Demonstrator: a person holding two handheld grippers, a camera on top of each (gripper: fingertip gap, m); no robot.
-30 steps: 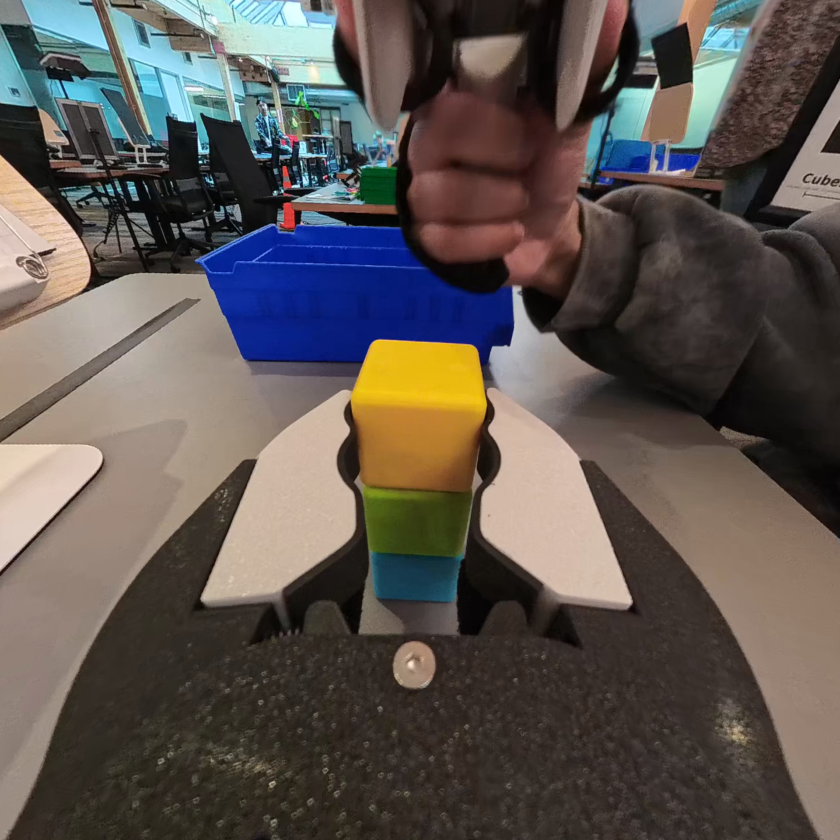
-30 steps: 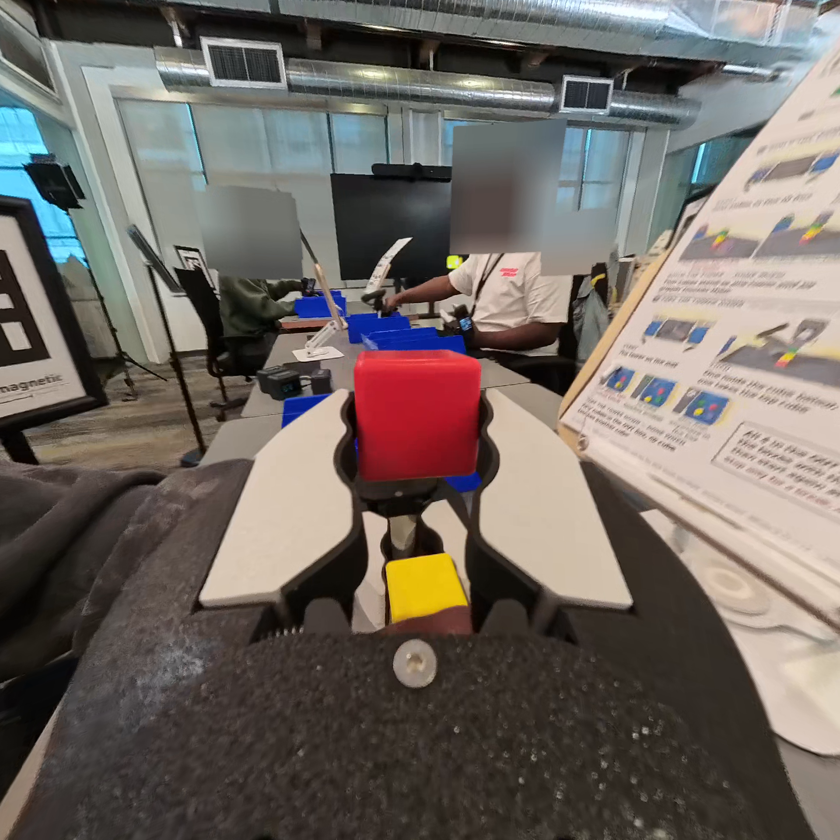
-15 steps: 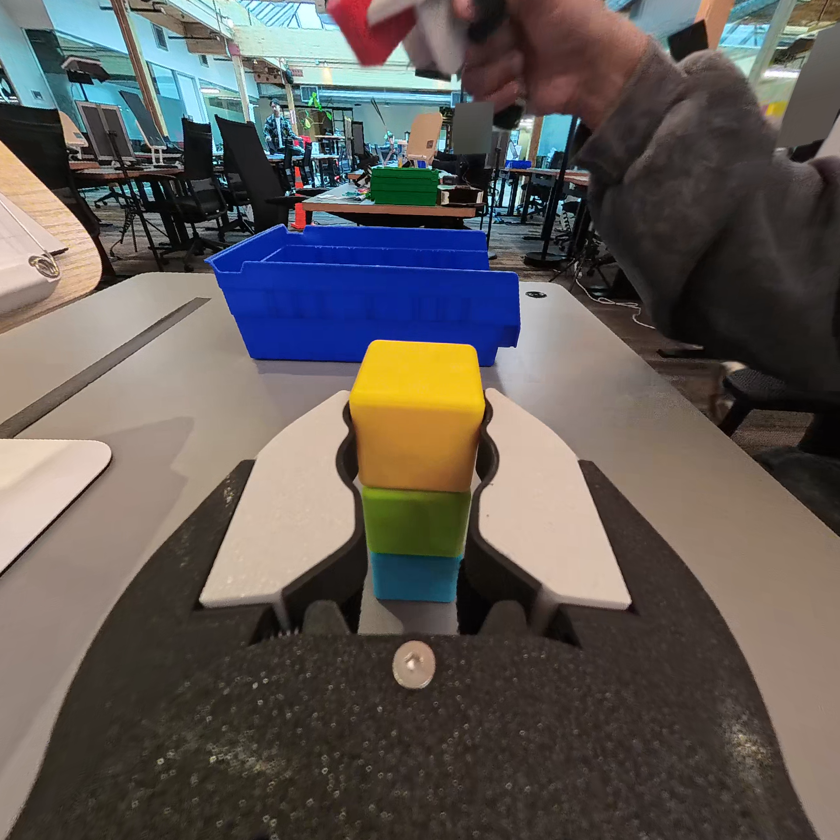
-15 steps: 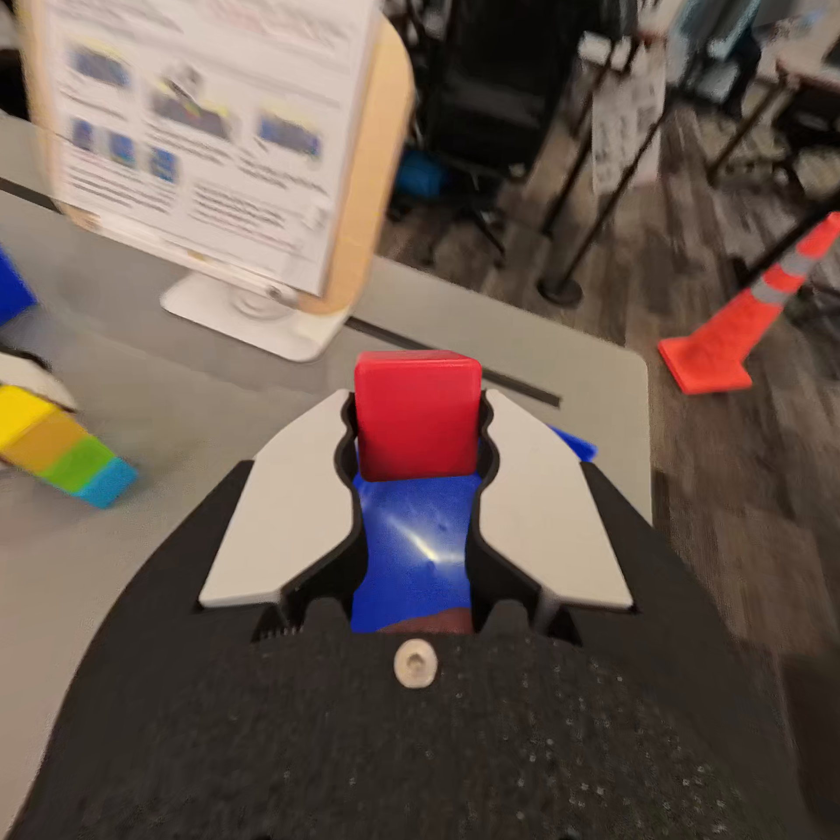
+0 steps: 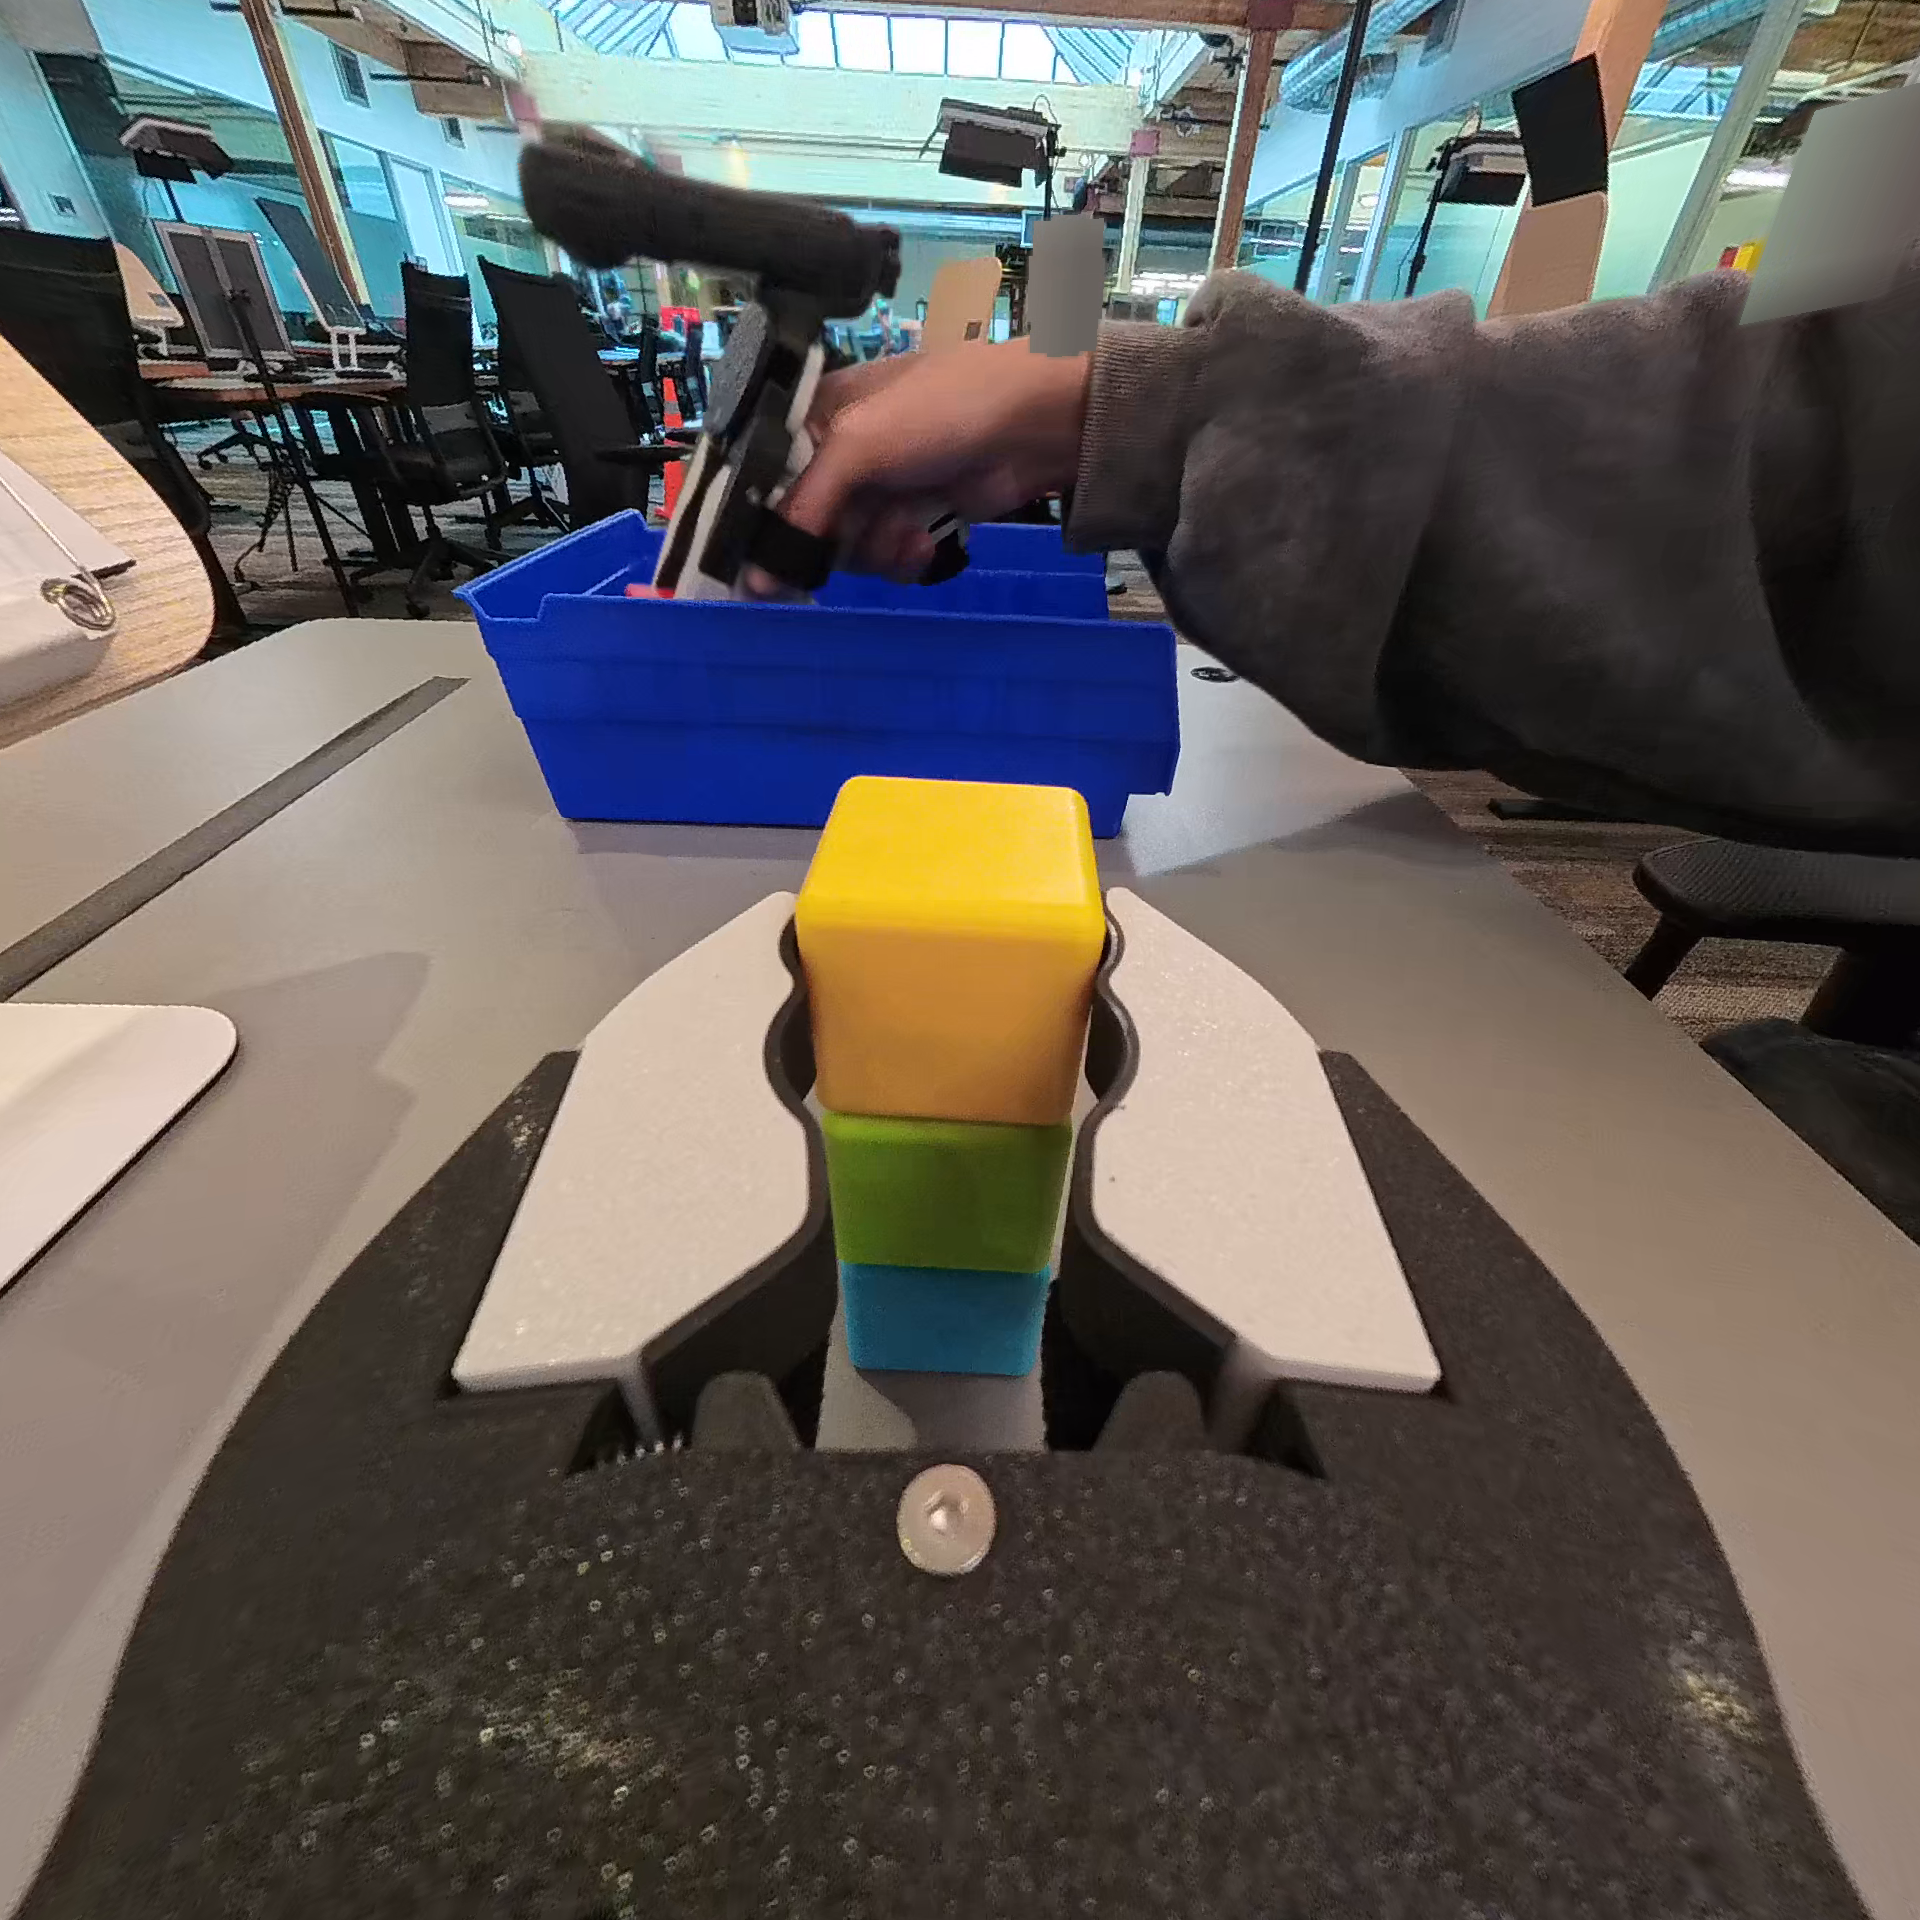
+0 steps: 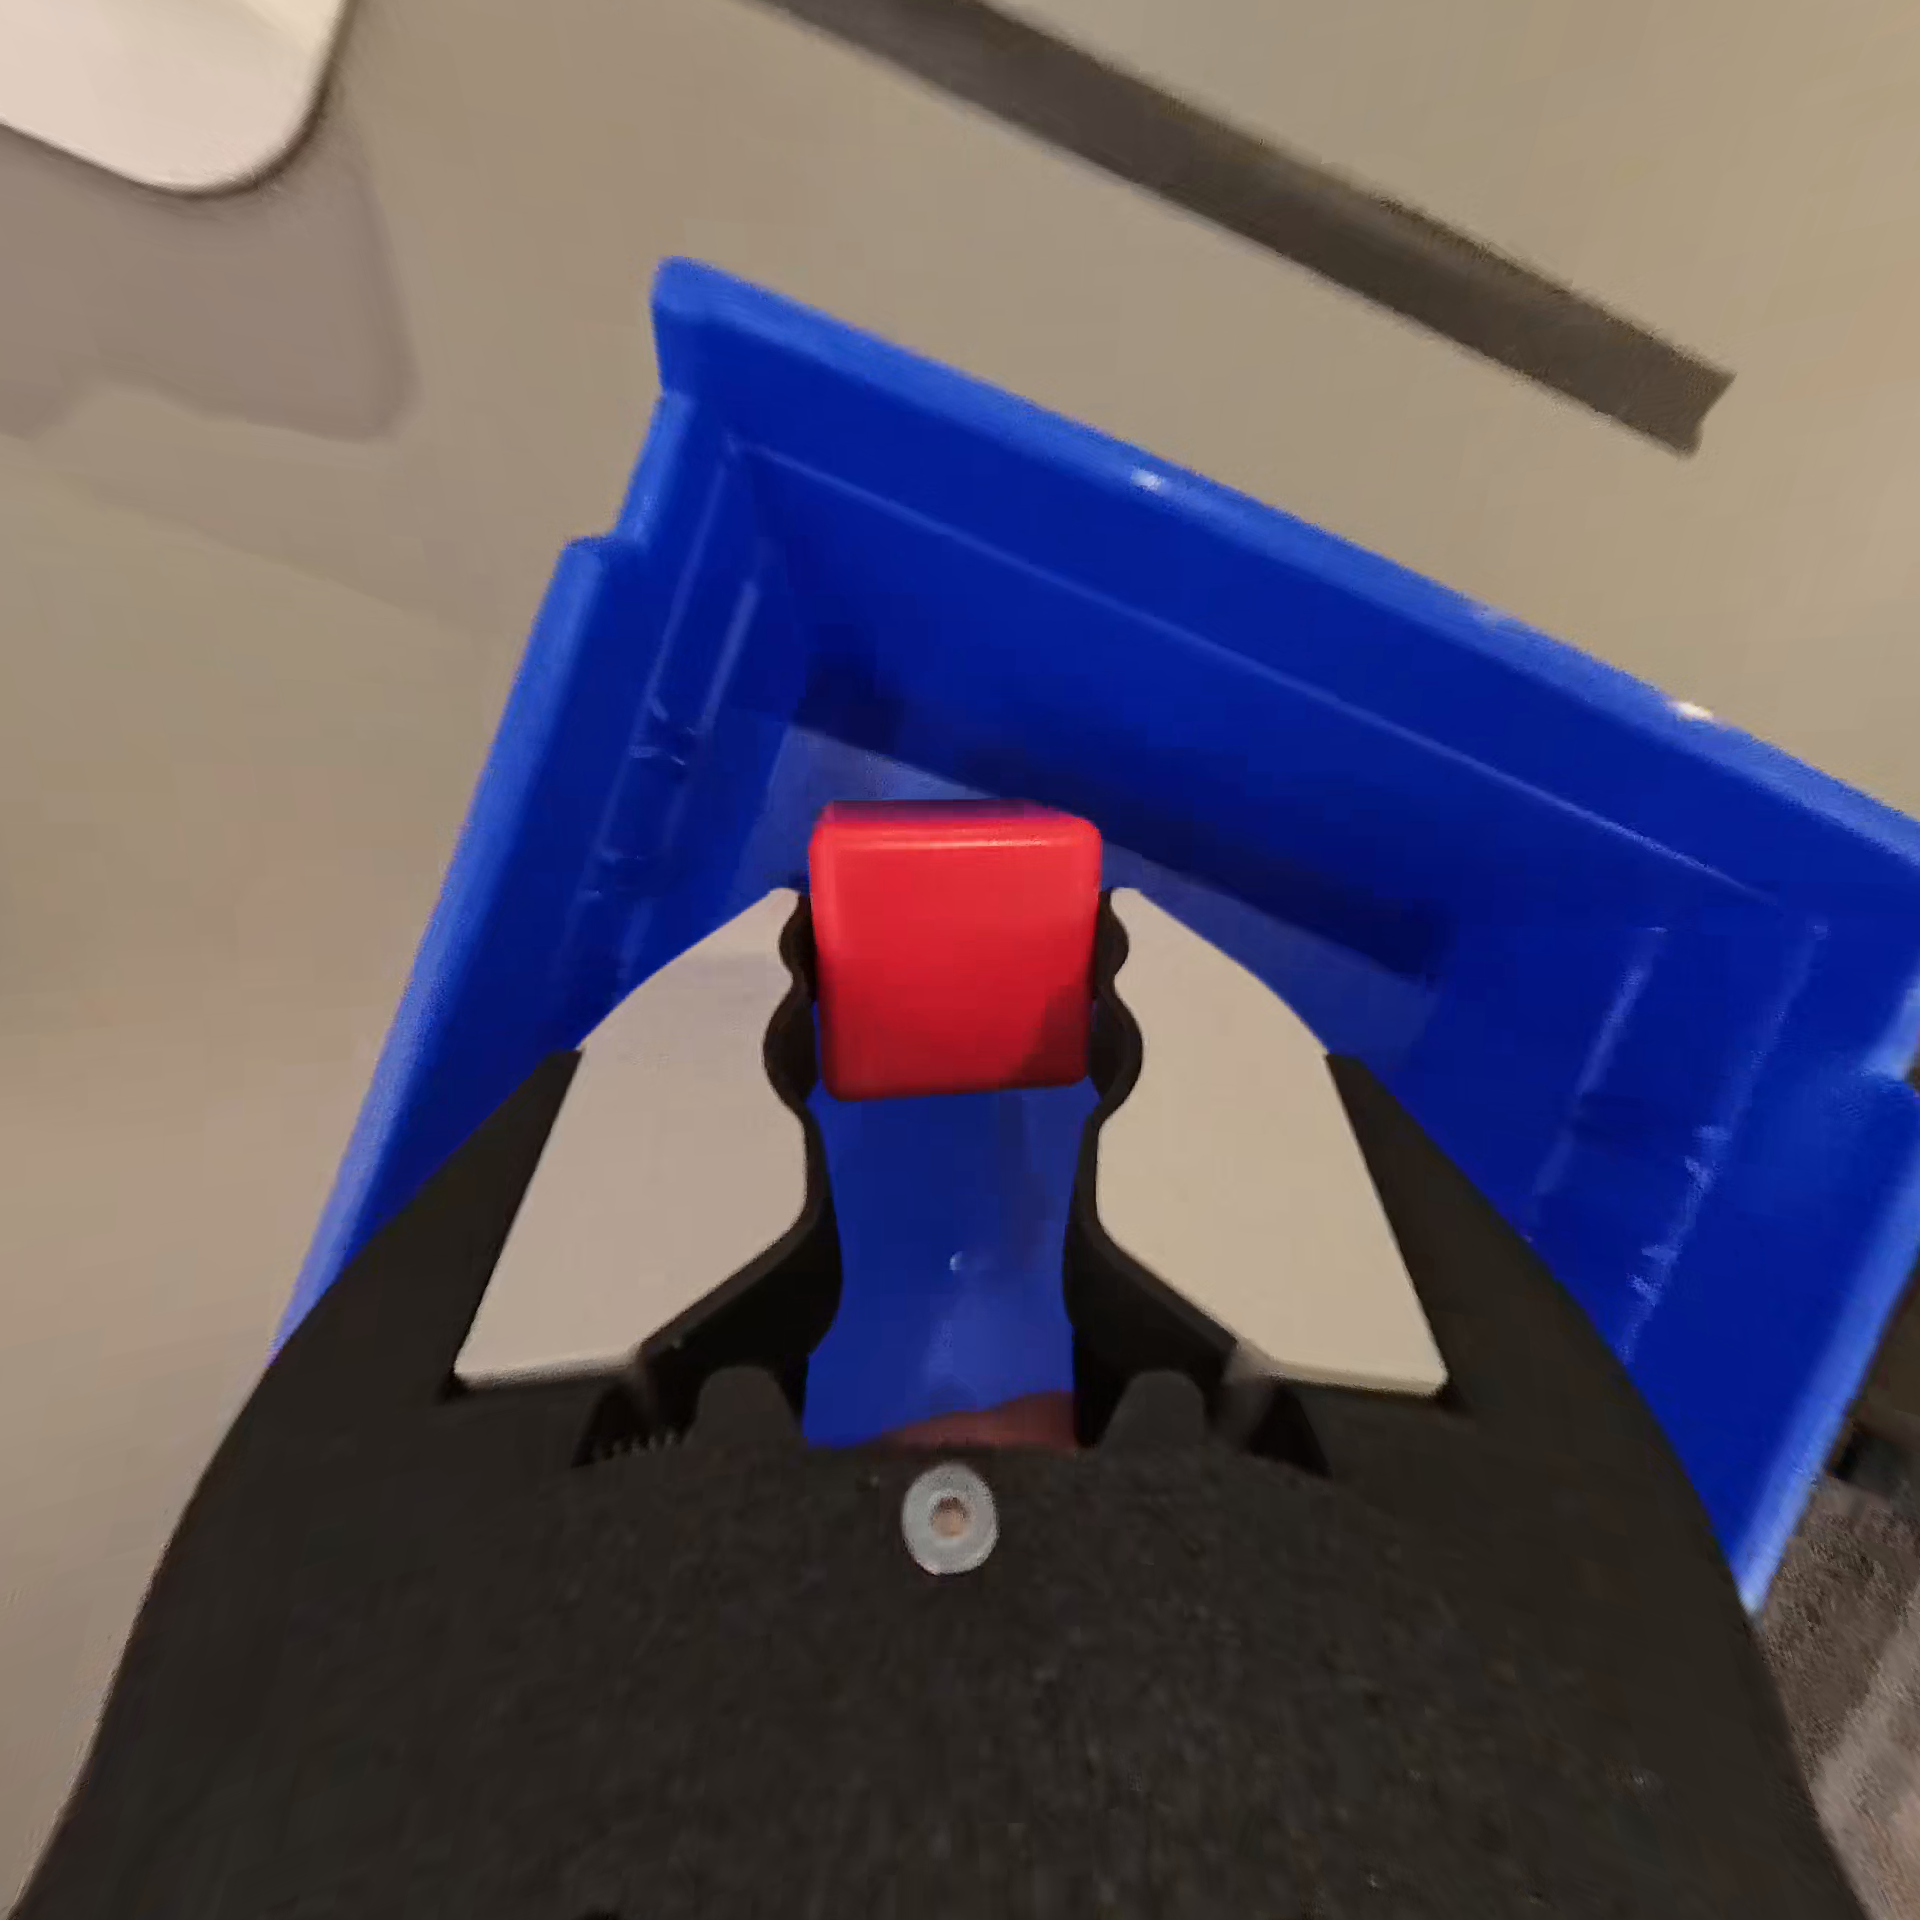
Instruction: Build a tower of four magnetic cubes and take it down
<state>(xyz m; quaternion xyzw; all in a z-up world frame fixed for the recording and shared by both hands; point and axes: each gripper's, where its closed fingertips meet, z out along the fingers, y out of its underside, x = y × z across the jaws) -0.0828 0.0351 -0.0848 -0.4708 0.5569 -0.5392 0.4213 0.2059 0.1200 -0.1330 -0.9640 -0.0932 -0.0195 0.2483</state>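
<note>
- White, a flat pad (image 5: 94,1101) lies on the grey worktop (image 5: 343,914), well to the left of the cube stack.
- Yellow cube (image 5: 948,951) tops that stack, sitting on a green cube (image 5: 948,1190), which sits on a light-blue cube (image 5: 943,1320) standing on the worktop; the three line up upright.
- Left hand-held gripper (image 5: 948,966) is clamped on the yellow cube, one white finger (image 5: 675,1122) pressed to each side of it.
- Beyond the stack stands a blue bin (image 5: 831,707) on the worktop.
- Right hand-held gripper (image 5: 675,582) reaches down into the bin from above the stack's far side, gripped by a hand (image 5: 925,457) in a grey sleeve (image 5: 1455,520); it is blurred in this view.
- From the right wrist view, the right hand-held gripper (image 6: 954,956) is clamped on a red cube (image 6: 954,956), held inside the blue bin (image 6: 1247,623) near one of its corners; whether the cube touches the bin floor cannot be told.
- Dark strip (image 6: 1299,208) runs across the worktop beyond the bin.
</note>
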